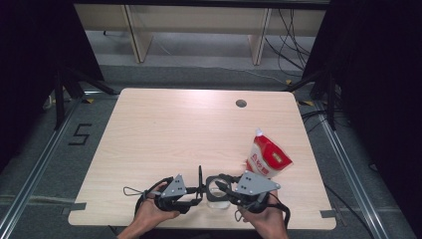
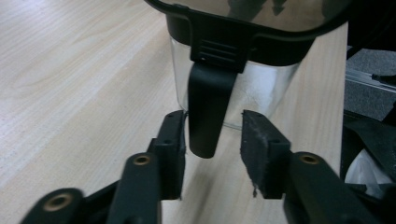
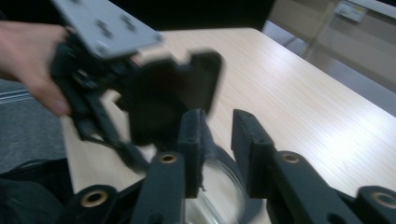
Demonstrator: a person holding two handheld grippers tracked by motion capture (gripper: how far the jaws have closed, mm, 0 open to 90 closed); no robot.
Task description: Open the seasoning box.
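Near my table edge, both grippers flank the clear glass jar (image 1: pixel 217 191) with its black flip lid (image 2: pixel 243 28). My left gripper (image 2: pixel 212 140) straddles its black latch (image 2: pixel 208 109) unclenched; my right gripper (image 3: pixel 217 140) gapes slack above the rim, steadying nothing.

Clear glossy glass jar (image 2: pixel 243 93), matt black plastic lid clasp (image 2: pixel 208 105); pale smooth wood-grain table (image 1: pixel 164 134).

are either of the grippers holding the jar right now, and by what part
Neither has a firm hold. The left gripper has its jaws either side of the clear jar's black latch tab, with a gap. The right gripper stands open over the jar rim.
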